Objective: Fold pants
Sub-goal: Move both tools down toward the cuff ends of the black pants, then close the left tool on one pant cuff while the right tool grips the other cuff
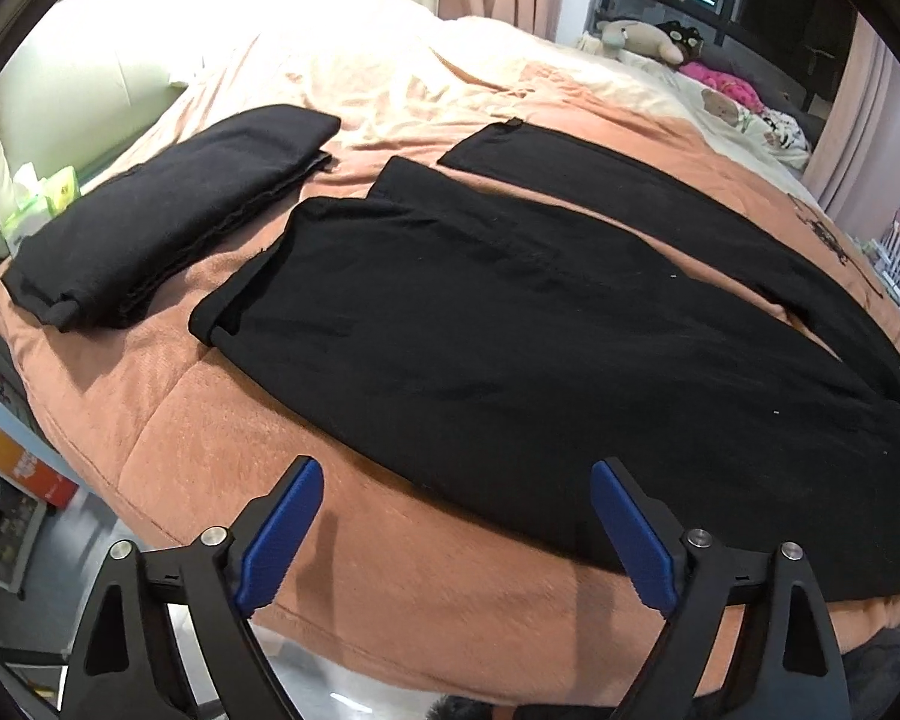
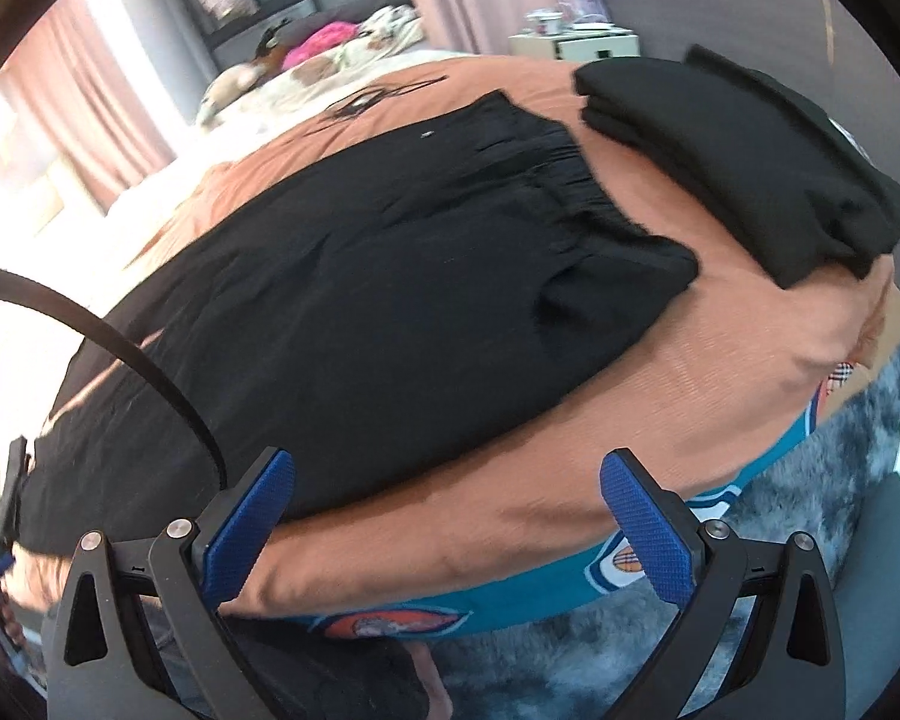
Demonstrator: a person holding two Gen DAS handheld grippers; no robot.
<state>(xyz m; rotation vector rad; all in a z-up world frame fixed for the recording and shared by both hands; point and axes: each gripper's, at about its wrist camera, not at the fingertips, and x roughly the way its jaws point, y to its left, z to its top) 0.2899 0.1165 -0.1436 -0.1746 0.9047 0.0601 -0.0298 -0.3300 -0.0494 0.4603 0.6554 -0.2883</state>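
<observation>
On the left of the bed, a folded black garment (image 1: 168,210) is seen lying on the orange quilt (image 1: 390,570), just beside the leg ends of the black pants (image 1: 510,330). The pants are spread flat across the quilt, with the two legs parted in a narrow V and the gathered waistband (image 2: 570,192) lying toward the right end, near a second folded black pile (image 2: 750,168).

The step in hand is judged to be the first grasp before a lengthwise fold. It would be done well if the near edge of the cloth were pinched at two points well apart, one on the leg and one by the waistband, so that the near leg can be lifted evenly and laid over the far one. Only the pants fabric should be taken, not the quilt beneath, and the edges should be matched before release so that no creases are trapped.

The left gripper (image 1: 457,531) is held above the quilt's near edge with its blue pads spread wide; nothing is held or touched. Further right, the right gripper (image 2: 450,531) is likewise seen with its jaws wide apart, empty, hanging over the bed's edge just short of the pants.
</observation>
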